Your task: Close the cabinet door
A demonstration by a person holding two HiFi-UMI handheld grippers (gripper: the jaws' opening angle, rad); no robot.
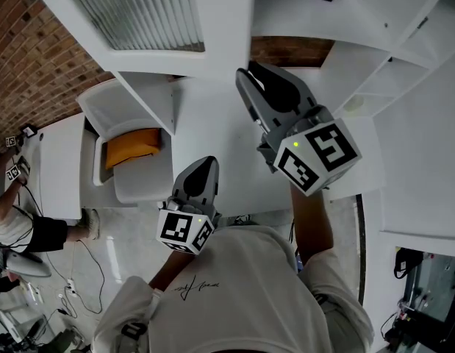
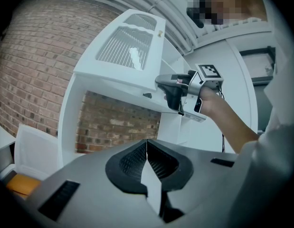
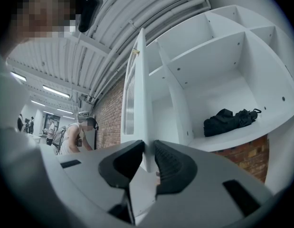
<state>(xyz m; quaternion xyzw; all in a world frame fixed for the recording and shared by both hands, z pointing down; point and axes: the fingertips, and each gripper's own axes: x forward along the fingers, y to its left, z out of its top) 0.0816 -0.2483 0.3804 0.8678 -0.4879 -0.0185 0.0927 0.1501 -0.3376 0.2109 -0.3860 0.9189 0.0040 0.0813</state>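
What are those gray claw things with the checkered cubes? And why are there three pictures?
A person holds two hand tools called grippers, each with two jaws. The cubes are part of them. One picture comes from a camera on the person's head, looking down. The other two come from cameras riding on each gripper. The right gripper pinches the edge of the white cabinet door, which stands open. The left gripper has its jaws together and holds nothing. A black bag lies on a cabinet shelf.
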